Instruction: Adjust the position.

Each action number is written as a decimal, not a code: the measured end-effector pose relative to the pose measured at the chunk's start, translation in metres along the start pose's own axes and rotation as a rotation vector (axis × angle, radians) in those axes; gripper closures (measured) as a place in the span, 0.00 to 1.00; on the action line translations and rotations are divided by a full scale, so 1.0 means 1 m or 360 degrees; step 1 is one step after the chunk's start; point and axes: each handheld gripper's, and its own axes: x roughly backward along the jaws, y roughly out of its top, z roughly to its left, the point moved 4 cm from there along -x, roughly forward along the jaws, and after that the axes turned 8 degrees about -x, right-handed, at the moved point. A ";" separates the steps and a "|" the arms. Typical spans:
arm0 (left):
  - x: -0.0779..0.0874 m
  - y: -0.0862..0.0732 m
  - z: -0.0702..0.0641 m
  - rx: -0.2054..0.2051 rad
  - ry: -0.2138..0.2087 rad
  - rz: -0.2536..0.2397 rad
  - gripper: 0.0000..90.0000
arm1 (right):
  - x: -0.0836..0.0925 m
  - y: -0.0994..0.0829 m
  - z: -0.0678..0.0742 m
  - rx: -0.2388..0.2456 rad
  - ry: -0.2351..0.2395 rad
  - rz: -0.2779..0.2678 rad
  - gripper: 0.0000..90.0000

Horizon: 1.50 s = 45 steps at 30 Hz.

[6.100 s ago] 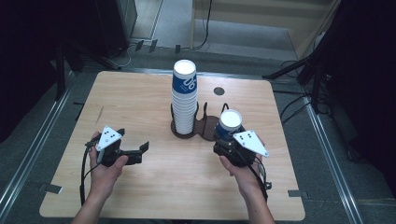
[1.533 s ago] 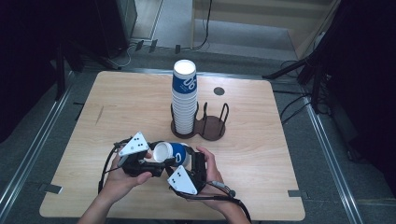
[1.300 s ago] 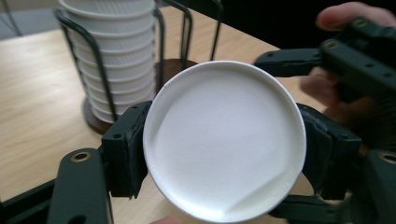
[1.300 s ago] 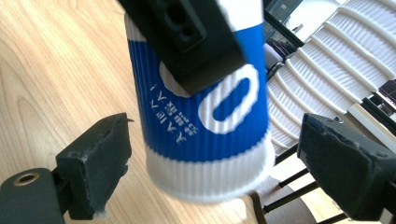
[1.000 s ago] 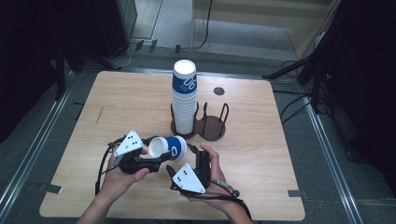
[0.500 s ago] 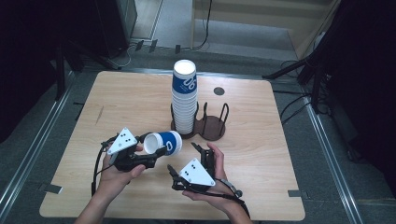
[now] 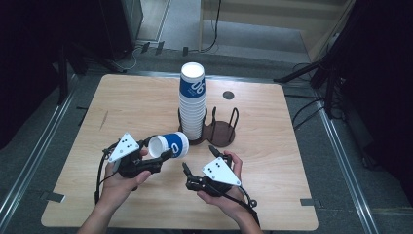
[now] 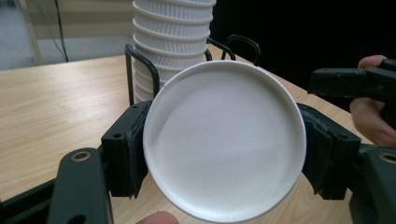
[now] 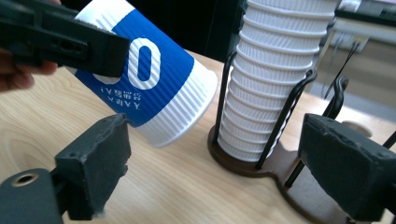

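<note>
A blue and white paper cup (image 7: pixel 168 145) lies on its side above the table, with my left gripper (image 7: pixel 157 148) shut on it. In the left gripper view the cup's flat white end (image 8: pixel 224 140) faces the camera, clamped between both jaws. My right gripper (image 7: pixel 197 157) hovers just right of the cup, open with nothing between its jaws, which have just been closing. In the right gripper view the cup (image 9: pixel 149 79) hangs ahead of its left jaw. A tall stack of matching cups (image 7: pixel 192 105) stands in the left ring of a dark wire holder (image 7: pixel 221 131).
The holder's right ring (image 7: pixel 229 122) has no cups in it. A small black disc (image 7: pixel 228 95) is set in the wooden table (image 7: pixel 302 156) behind the holder. Cables and dark stands lie on the floor beyond the far edge.
My right gripper has let go of the cup and drawn away to the right. The left gripper keeps the cup in much the same place.
</note>
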 end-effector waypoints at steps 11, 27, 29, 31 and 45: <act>-0.002 -0.002 -0.002 0.0000 0.0009 -0.0140 0.31 | 0.004 0.005 -0.010 -0.0336 -0.0106 0.0066 0.13; -0.003 -0.001 -0.010 -0.0014 0.0052 -0.0266 0.31 | 0.016 0.015 -0.016 -0.0917 -0.0187 0.0052 0.11; -0.004 -0.001 -0.011 -0.0016 0.0049 -0.0275 0.31 | 0.017 0.016 -0.015 -0.0993 -0.0180 0.0032 0.11; -0.006 -0.001 -0.013 -0.0018 0.0038 -0.0282 0.31 | 0.017 0.017 -0.013 -0.1060 -0.0174 0.0006 0.12; -0.011 -0.003 -0.023 -0.0021 0.0011 -0.0304 0.31 | 0.014 0.019 -0.003 -0.1471 -0.0141 -0.0065 0.14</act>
